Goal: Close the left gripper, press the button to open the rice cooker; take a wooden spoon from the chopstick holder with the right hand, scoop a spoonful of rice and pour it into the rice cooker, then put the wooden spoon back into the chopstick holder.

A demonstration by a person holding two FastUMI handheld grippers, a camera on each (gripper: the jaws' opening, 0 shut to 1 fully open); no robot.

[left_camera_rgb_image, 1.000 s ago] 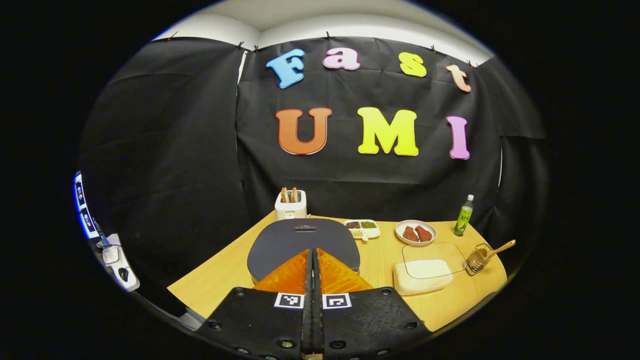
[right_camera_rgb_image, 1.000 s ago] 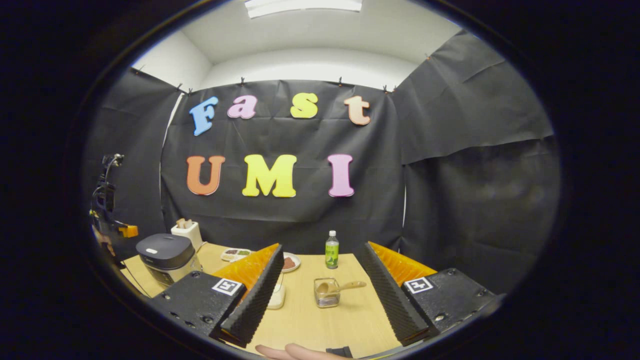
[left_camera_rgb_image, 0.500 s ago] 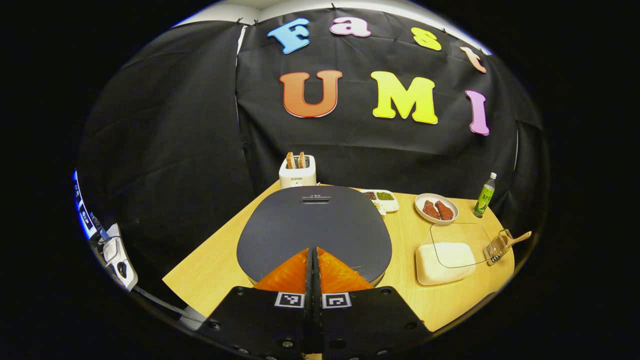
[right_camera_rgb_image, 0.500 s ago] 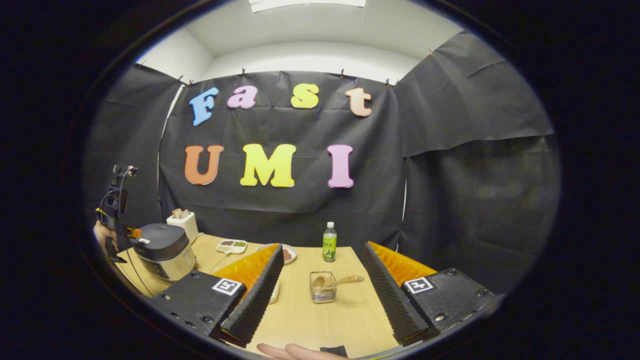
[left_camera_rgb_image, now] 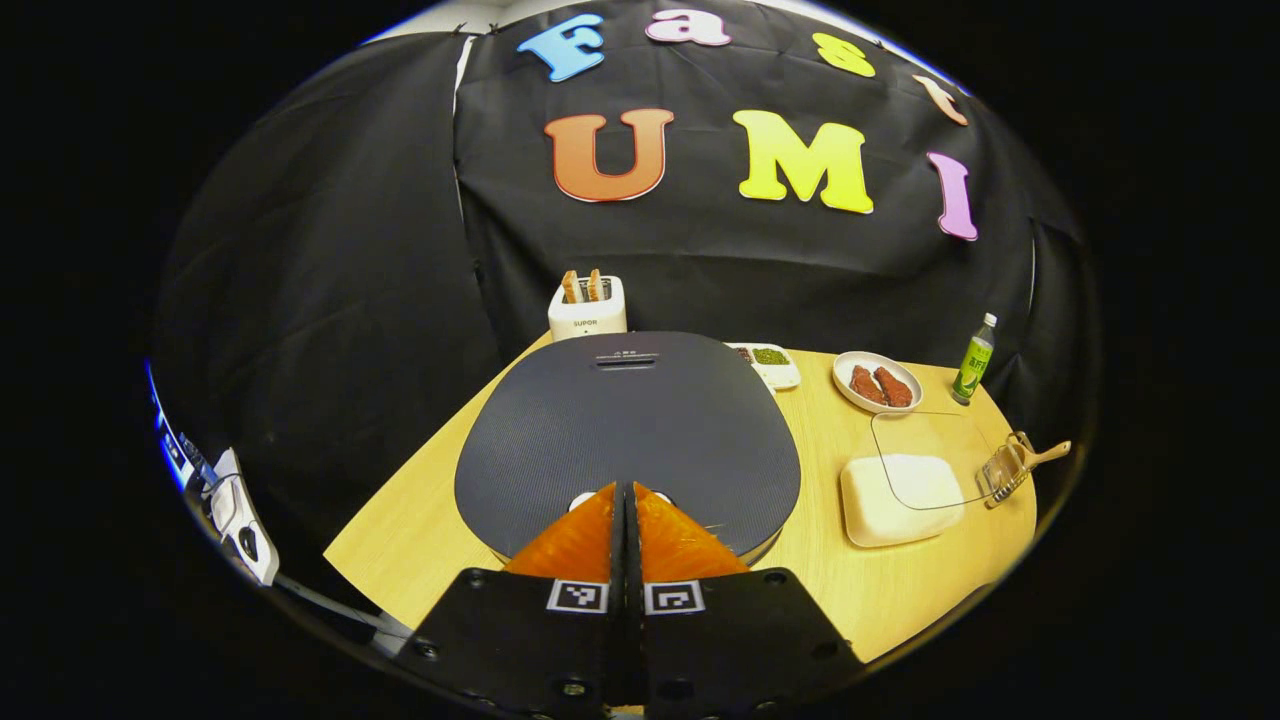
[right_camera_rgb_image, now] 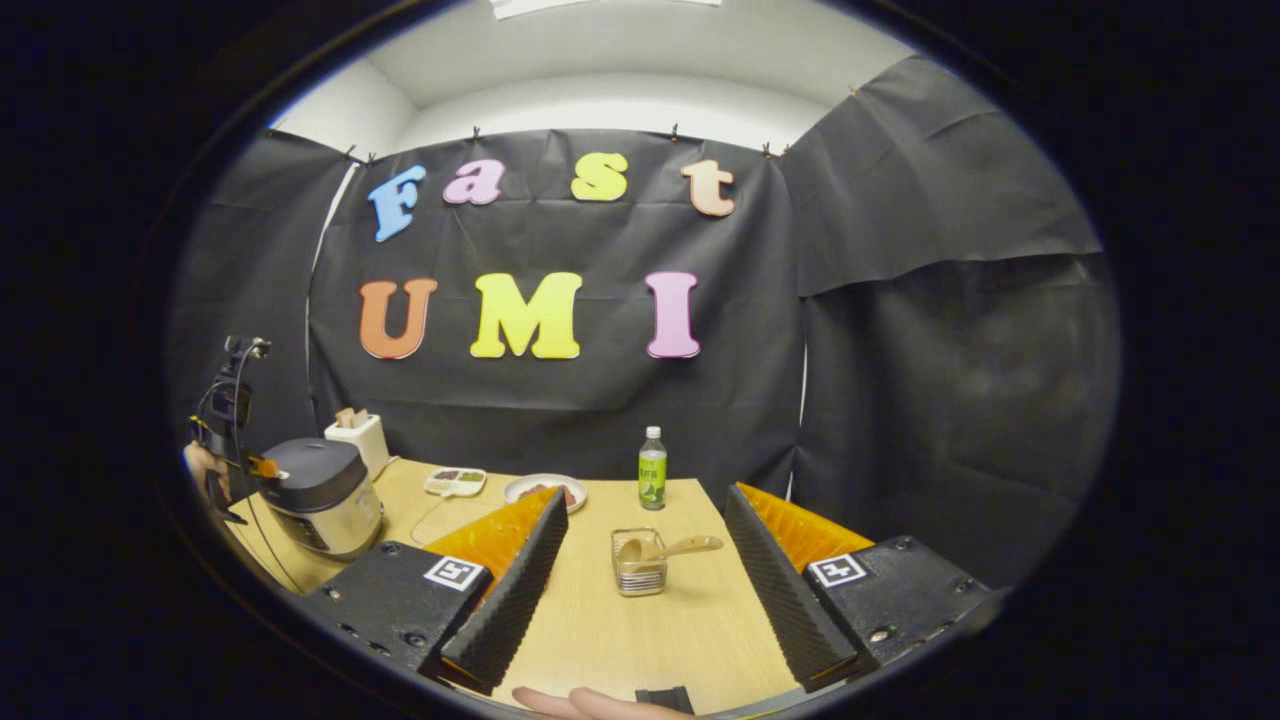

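In the left gripper view the left gripper (left_camera_rgb_image: 627, 492) has its fingers pressed together, tips at the near edge of the closed rice cooker (left_camera_rgb_image: 627, 430) lid, over a pale button (left_camera_rgb_image: 580, 497) that peeks out on either side. At 3 o'clock from the cooker a rice container (left_camera_rgb_image: 885, 500) holds white rice, a clear lid (left_camera_rgb_image: 925, 450) lying half over it. Beyond, at 2 o'clock, a plate (left_camera_rgb_image: 877, 382) carries two brown pieces, and a divided dish (left_camera_rgb_image: 770, 362) holds green and dark grains. At 12 o'clock a toaster (left_camera_rgb_image: 587, 308) has two slices upright.

In the right gripper view the right gripper (right_camera_rgb_image: 640, 530) is spread wide, holding nothing. Bare table (right_camera_rgb_image: 640, 630) lies between its fingers up to the chopstick holder (right_camera_rgb_image: 638, 577) at 12 o'clock, where the wooden spoon (right_camera_rgb_image: 668, 548) rests with its handle pointing to 3 o'clock. A green bottle (right_camera_rgb_image: 652, 470) stands farther off near the far edge
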